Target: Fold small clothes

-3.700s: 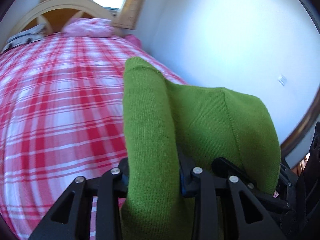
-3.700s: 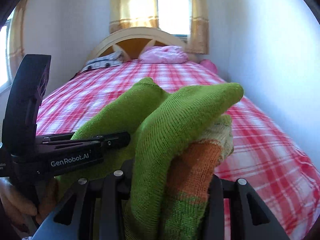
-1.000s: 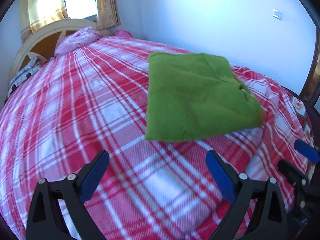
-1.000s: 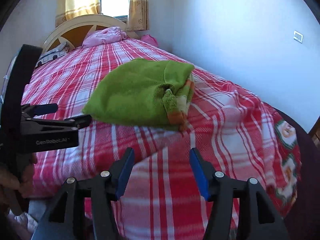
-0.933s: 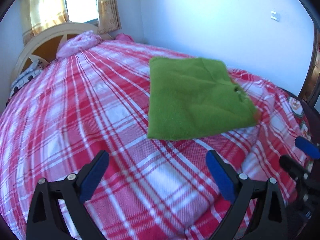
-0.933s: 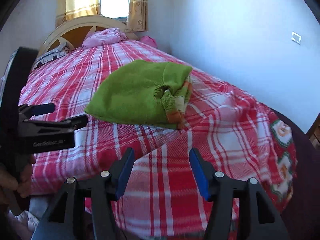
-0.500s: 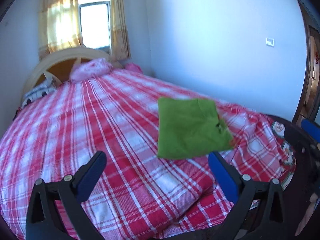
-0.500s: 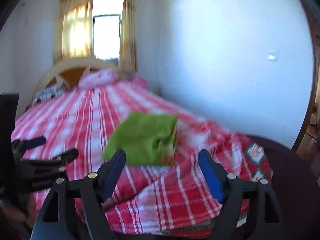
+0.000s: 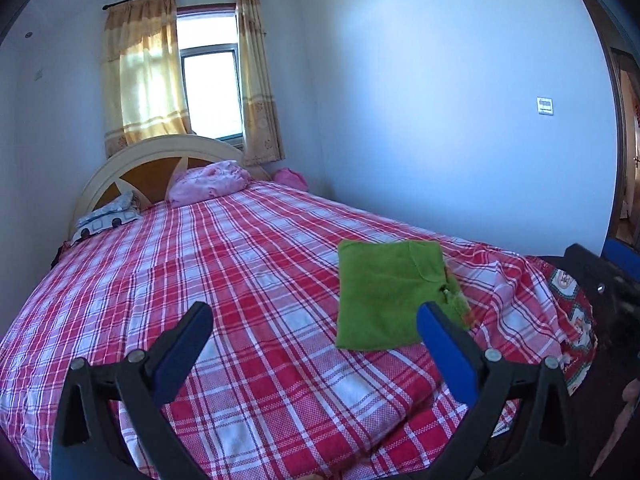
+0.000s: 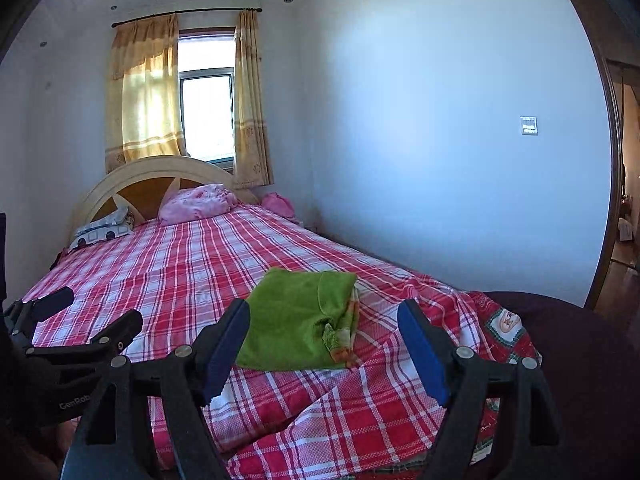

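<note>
Both hand-held grippers have drawn up and back from the bed (image 9: 168, 280) since a second ago. On its plaid cover, near the foot, lies the folded green garment (image 10: 296, 324), ahead of the empty, wide-open left hand-held gripper (image 9: 316, 340) and right hand-held gripper (image 10: 324, 344), touching neither.

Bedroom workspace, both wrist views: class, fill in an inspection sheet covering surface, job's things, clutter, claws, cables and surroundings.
Surface: bed under a red plaid cover.
Job's things: green garment lies folded near the foot, free of both claws.
Clutter: pink bundle and patterned pillow at the headboard.
Claws: left claw open, empty; right claw open, empty.
Cables: nothing seen.
Surroundings: curtained window, wall switch.
</note>
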The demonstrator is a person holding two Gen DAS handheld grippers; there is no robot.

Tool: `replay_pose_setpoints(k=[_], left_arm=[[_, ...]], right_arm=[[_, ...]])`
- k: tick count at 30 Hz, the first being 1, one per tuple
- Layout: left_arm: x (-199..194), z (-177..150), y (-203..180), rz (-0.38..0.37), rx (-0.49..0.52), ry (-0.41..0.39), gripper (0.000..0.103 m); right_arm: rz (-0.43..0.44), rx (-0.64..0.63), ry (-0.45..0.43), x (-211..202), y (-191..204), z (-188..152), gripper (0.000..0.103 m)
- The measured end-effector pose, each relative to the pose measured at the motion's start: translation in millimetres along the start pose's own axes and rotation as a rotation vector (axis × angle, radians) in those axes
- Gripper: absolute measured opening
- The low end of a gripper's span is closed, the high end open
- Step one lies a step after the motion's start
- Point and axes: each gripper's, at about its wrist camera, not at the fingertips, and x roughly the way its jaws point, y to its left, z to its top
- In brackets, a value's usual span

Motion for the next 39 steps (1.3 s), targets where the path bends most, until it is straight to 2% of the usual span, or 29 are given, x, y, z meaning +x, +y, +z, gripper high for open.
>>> replay_pose_setpoints(k=[7, 14, 39], left_arm=[[-6, 0, -1, 0.001, 0.002, -0.015, 0.103], [-9, 0, -4, 0.008, 0.025, -0.022, 0.103], [-15, 1, -4, 0.002, 0.014, -0.036, 0.103]], right_arm=[[-0.014, 0.004, -0.038, -8, -1, 3, 0.078], [-0.011, -0.026, -0.027, -5, 5, -1, 0.079], [0.002, -0.026, -0.042, -7, 8, 0, 0.08]])
